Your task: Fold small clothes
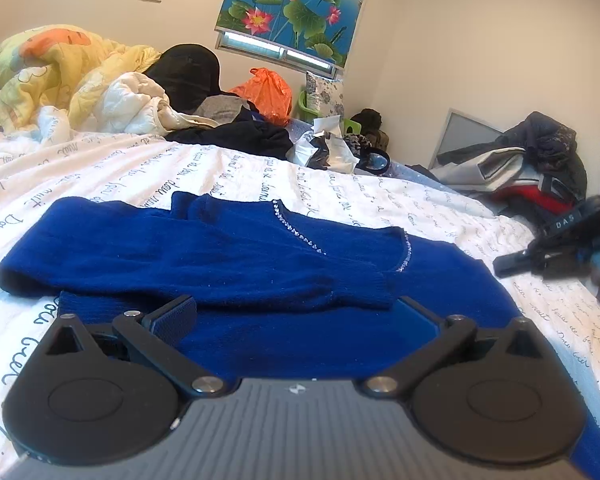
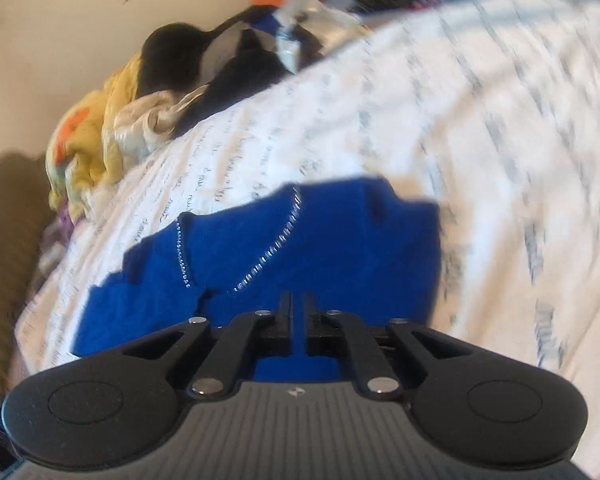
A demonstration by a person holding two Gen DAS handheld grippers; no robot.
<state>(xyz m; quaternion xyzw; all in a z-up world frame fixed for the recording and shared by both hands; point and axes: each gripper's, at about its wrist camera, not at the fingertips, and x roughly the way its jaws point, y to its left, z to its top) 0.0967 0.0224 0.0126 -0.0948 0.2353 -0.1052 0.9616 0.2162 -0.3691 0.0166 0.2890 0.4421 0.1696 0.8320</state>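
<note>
Behind everything is a cluttered bedroom, and the working surface is a bed [image 1: 112,164] with a white sheet printed in script.

From my left claw [image 1: 296,312] outward: its fingers [image 1: 172,316] are spread wide, low over the near hem of a blue sweater [image 1: 236,248] that lies flat on the sheet. One sleeve [image 1: 204,276] is already laid across the body, its cuff ending just ahead of the claw. Beyond that I see the neckline with its row of small sparkling stones [image 1: 300,232].

My right claw [image 2: 299,308] has its fingers drawn almost together, only a thin slot between them with blue showing through. The view is blurred, so I cannot tell whether any cloth is pinched. In the left view that claw [image 1: 516,262] sits well off the sweater's far side, above the sheet.

I judge the sweater to be light, soft and limp, a fuzzy knit that will sag, stretch and drag on the sheet instead of sliding. It will not hold an edge by itself, so I would pinch through both layers at the hem corners or shoulder seams, where the knit is thicker. I would stay off the stone trim, which could snag or shed under the pads.

Farther back lie a yellow quilt [image 1: 60,68], dark clothes [image 1: 236,132] and an orange bag [image 1: 266,94].
</note>
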